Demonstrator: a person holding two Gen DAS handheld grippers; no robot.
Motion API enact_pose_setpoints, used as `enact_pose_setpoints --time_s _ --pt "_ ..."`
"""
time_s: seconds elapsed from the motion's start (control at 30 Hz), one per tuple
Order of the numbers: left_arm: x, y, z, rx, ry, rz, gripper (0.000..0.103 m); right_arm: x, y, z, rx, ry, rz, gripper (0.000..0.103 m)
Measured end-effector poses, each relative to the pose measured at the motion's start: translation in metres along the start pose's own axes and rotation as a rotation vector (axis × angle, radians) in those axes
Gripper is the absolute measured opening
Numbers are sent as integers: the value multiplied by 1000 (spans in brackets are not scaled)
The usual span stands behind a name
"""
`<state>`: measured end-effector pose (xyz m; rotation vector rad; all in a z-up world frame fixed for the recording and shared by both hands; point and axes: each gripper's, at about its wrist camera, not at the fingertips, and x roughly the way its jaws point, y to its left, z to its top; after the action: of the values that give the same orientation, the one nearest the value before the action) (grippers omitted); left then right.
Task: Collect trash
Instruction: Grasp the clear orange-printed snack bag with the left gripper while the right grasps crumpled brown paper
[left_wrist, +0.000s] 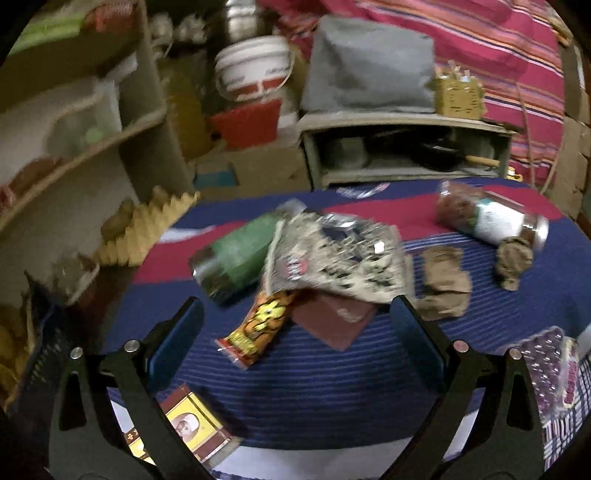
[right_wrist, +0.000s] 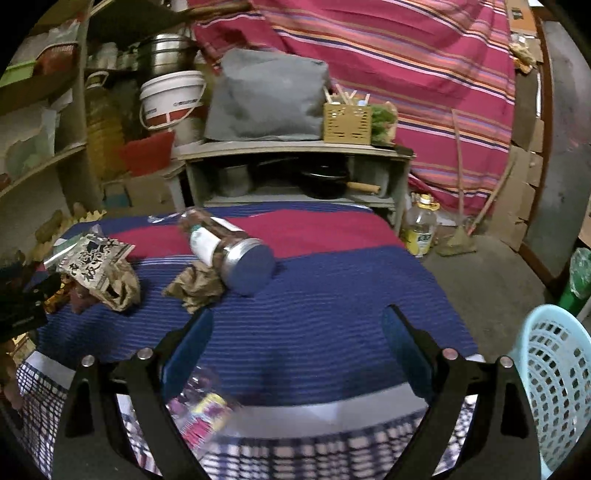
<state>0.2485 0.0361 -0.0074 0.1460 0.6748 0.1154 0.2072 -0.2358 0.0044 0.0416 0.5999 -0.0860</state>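
Trash lies on a blue and red striped cloth (left_wrist: 314, 387). My left gripper (left_wrist: 295, 332) is open and empty, above an orange snack wrapper (left_wrist: 258, 328) and a brown paper square (left_wrist: 334, 321). Beyond lie a crumpled printed bag (left_wrist: 340, 258), a green-labelled jar (left_wrist: 236, 254), torn brown paper (left_wrist: 445, 284) and a paper ball (left_wrist: 513, 260). My right gripper (right_wrist: 297, 347) is open and empty over the cloth, short of the crumpled paper (right_wrist: 195, 282) and a jar on its side (right_wrist: 229, 247). A clear wrapper (right_wrist: 201, 406) lies below it. A light blue basket (right_wrist: 557, 384) stands at the right.
A yellow and maroon box (left_wrist: 195, 428) lies by the left finger. A purple packet (left_wrist: 554, 373) lies at the right. Behind the table stand a grey low shelf (right_wrist: 295, 173) with pans, a white bucket (right_wrist: 173, 98) and wooden shelves (left_wrist: 74, 147). An oil bottle (right_wrist: 419, 229) stands on the floor.
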Motion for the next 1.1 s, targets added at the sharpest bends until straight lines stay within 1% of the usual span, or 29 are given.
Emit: enact_pose_setpoints --time_s 0.1,0.17,0.37,0.5,0.6,0.63,0.67,0.7,0.73,0.83,0.9,0.97,1.0,1.1 --pt "18 11 1 -22 45 -10 97 7 11 3 -20 8 9 91" --pt "28 15 1 -16 72 -1 90 10 15 5 -28 17 19 91" --pt "57 32 -6 -59 189 -65 82 25 37 10 -86 50 35 91" --pt "66 43 -7 -121 208 -125 82 37 51 13 -119 85 37 91" --pt "70 42 -6 -126 201 -122 82 45 57 16 -107 118 48 91" --pt "70 41 -6 -125 199 -128 78 48 59 18 -101 123 53 91" --pt "69 39 -6 -120 193 -144 71 51 60 19 -95 129 53 91" --pt "67 37 -5 -112 188 -156 67 55 62 21 -91 138 50 91" --pt "66 35 -5 -105 184 -165 60 57 64 21 -87 145 52 91" --pt "63 30 -5 -85 178 -175 52 66 69 22 -76 171 60 91" --pt "63 31 -6 -90 181 -190 48 71 74 21 -84 184 53 91" --pt "64 35 -5 -105 184 -194 34 76 78 20 -92 198 46 91" --pt "64 38 -5 -120 185 -192 30 78 79 19 -93 204 41 91" --pt "67 46 -6 -161 196 -219 32 85 84 18 -103 223 21 91"
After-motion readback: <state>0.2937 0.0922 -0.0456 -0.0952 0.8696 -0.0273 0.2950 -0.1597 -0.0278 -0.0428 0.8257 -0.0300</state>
